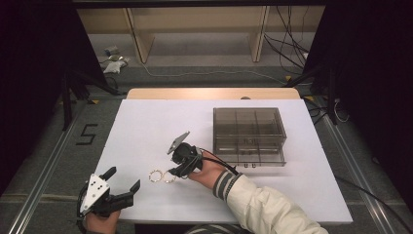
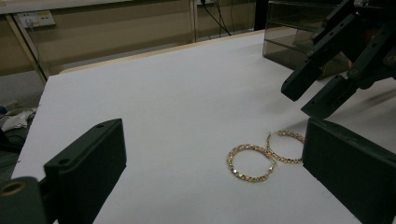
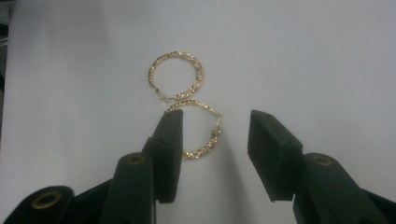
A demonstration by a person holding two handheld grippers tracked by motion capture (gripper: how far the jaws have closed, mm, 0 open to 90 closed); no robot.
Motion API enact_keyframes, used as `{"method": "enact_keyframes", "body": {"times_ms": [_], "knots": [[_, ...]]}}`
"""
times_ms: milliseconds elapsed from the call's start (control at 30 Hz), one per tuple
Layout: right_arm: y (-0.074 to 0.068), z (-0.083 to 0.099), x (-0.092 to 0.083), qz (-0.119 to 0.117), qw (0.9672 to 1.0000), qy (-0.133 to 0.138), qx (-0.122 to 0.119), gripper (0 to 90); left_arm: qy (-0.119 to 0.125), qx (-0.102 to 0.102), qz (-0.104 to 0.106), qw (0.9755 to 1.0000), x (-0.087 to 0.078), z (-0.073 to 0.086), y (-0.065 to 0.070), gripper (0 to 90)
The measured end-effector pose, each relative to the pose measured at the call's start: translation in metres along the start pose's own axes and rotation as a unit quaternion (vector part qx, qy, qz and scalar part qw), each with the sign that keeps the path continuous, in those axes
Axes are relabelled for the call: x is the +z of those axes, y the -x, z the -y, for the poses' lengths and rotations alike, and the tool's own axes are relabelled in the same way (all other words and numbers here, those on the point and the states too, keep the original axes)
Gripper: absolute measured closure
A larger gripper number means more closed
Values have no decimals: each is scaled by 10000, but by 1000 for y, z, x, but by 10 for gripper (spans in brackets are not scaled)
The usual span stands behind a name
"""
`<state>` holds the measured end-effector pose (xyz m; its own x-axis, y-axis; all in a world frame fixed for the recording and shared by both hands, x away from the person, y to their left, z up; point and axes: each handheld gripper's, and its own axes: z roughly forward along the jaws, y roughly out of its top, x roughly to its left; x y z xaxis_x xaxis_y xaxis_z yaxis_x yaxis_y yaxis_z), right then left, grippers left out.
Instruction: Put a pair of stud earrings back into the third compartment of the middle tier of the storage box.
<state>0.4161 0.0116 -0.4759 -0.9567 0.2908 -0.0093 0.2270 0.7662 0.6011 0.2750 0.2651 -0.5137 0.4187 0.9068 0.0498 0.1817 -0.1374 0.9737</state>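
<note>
On the white table (image 1: 146, 122), near its front edge, two gold hoop earrings lie flat side by side, touching or all but touching. In the high view the left hoop (image 1: 156, 175) sits at nine o'clock of the right hoop (image 1: 169, 177).

The right gripper (image 1: 181, 171) comes in from three o'clock of the pair, tips pointing toward them and tilted down. It is the nearer hand by far. In the right gripper view the near hoop (image 3: 201, 133) lies partly between its two black jaws: one jaw covers the hoop's edge, the other stands off to the side with bare table between. The far hoop (image 3: 176, 76) lies at twelve o'clock beyond the tips, outside the gap. The jaws stand partly open, about midway, and grip nothing; whether the tips touch the table I cannot tell.

My judgement: the pick turns on centring the gap over the near hoop's rim, since the hoop sits off toward one jaw.

The left gripper (image 1: 122, 181) rests at the table's front left corner, at about eight o'clock of the hoops and well apart from them. Its jaws are spread wide and empty.

A smoky clear compartment box (image 1: 248, 134) stands at two o'clock of the hoops.
</note>
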Motion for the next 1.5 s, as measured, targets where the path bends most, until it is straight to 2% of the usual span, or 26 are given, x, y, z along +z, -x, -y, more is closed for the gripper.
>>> {"method": "enact_keyframes", "body": {"times_ms": [300,433,567,667,967,1233,1500], "knots": [[-1,-1,12,38,9999,-100,84,618,-11,14,11,10000,1,0,0,60],[-3,-3,17,166,9997,-153,113,664,-8,18,17,10000,1,0,0,60],[-4,-3,21,184,9996,-205,94,674,-15,30,21,10000,1,0,0,60],[-6,-3,25,162,9994,-269,170,697,-21,32,23,10000,1,0,0,60],[-6,-2,29,201,9990,-390,123,746,-42,65,13,10000,1,0,2,63],[-7,-2,31,290,9983,-468,162,846,-29,67,17,10000,0,-1,3,64],[-7,-2,30,334,9983,-466,101,865,-23,67,20,10000,0,-1,3,64]]}}
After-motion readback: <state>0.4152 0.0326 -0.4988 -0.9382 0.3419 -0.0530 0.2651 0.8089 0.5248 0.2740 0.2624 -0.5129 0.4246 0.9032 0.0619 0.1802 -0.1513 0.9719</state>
